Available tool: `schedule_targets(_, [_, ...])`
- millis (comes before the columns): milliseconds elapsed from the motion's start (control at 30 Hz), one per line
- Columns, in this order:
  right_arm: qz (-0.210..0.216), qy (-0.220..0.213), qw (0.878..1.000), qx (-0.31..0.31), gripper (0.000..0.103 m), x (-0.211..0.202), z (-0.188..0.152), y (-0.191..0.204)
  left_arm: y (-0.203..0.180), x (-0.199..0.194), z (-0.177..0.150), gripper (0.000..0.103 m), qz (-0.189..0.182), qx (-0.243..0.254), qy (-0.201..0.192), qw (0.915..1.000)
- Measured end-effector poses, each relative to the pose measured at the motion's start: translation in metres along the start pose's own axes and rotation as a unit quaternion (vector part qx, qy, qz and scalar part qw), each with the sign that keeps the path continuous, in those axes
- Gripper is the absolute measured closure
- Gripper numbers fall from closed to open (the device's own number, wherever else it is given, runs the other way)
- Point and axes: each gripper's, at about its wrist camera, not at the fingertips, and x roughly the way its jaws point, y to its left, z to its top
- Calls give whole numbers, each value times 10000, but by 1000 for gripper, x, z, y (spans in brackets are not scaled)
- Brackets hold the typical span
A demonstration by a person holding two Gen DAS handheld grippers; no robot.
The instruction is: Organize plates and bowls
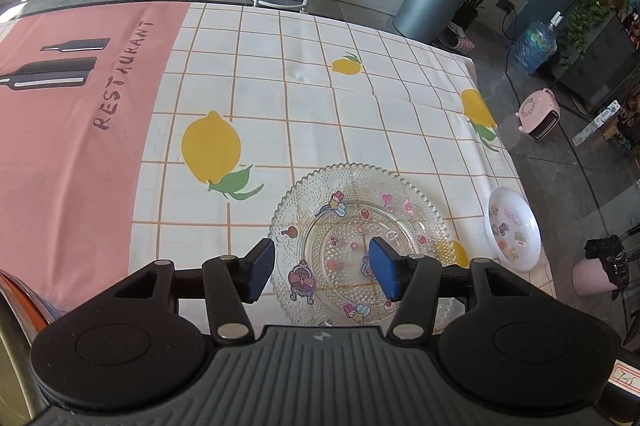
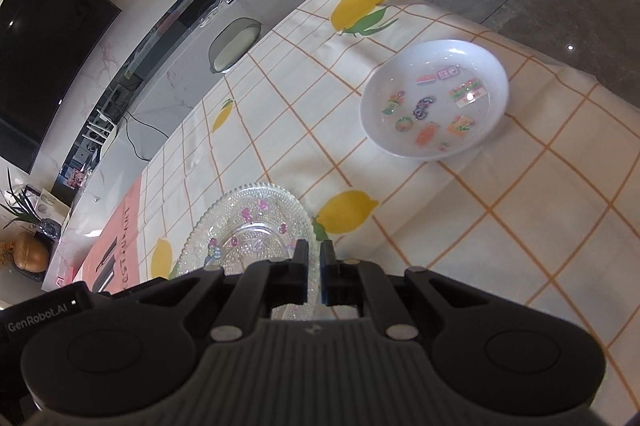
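Tablecloth lies bare beyond glass plate and white bowl.

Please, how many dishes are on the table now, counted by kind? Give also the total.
Clear glass plate with beaded rim and cartoon stickers: 1
White bowl with stickers inside: 1
Total: 2 dishes, both on the lemon-print tablecloth
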Motion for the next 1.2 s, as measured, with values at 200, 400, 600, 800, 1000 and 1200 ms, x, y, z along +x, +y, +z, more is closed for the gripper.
schedule_targets(200, [126, -73, 9999, 13, 72, -6, -1, -4, 9, 12, -9, 40, 104, -195, 17, 9998])
schedule_targets(400, [282, -44, 9995, 109, 72, -5, -3, -10, 21, 15, -16, 45, 53, -413, -53, 9991])
schedule_targets(600, [542, 58, 9978, 368, 77, 1, -7, -14, 24, 18, -16, 72, -32, -385, -194, 9991])
schedule_targets(800, [611, 23, 9968, 523, 89, 6, -9, -17, 26, 19, -17, 85, -54, -370, -257, 9990])
schedule_targets(1000, [478, 11, 9975, 516, 98, 6, -7, -16, 19, 12, -16, 88, 19, -201, -369, 9991])
schedule_targets(1200, [490, -75, 9979, 419, 98, -1, 1, -13, 18, 4, -12, 89, -88, -279, -408, 9987])
